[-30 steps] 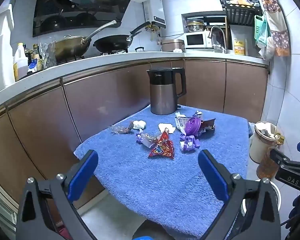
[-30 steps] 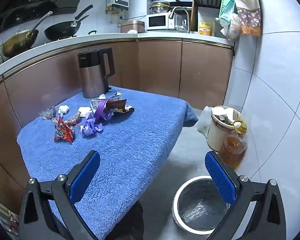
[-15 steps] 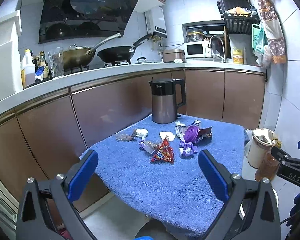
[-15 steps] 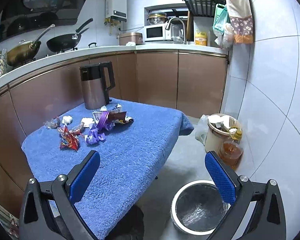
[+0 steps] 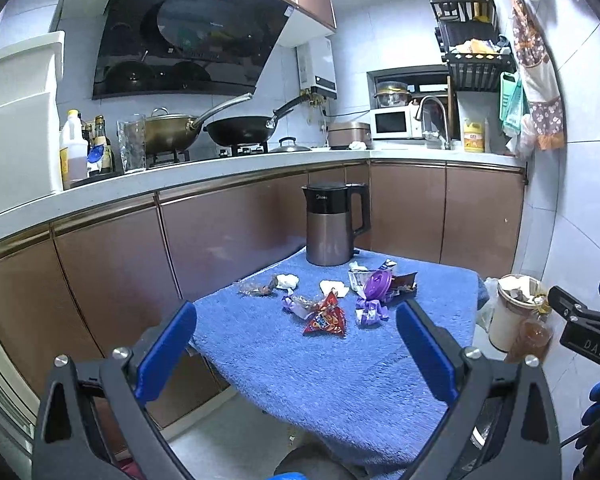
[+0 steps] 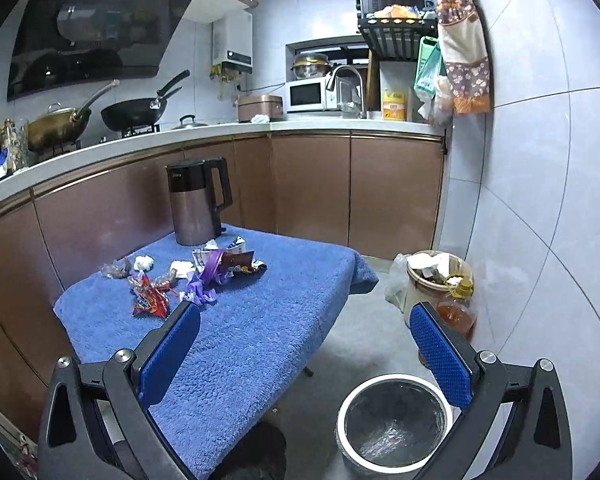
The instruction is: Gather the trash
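— Where's the rubbish in this kitchen?

— Centre of the left wrist view: a scatter of wrappers on the blue-towelled bench [image 5: 340, 368], in front of the kettle [image 5: 332, 224]. A red snack packet [image 5: 326, 318] lies nearest, crumpled purple wrappers [image 5: 370, 312] just beside it, white tissue wads [image 5: 288, 280] behind. The steel bin [image 6: 394, 426] stands on the floor at lower right of the right wrist view.

— And the tools?

— The left hand-held gripper [image 5: 296, 352] hangs released, jaws wide and empty, well short of the litter. The right hand-held gripper [image 6: 306, 354] is likewise spread, holding nothing, above the bin.

— How will that litter handle?

— Featherlight and crinkly, I'd judge; foil may slip and spring back. Pinching the red packet at its raised, bunched peak looks safest. The plush towel could snag low fingertips.
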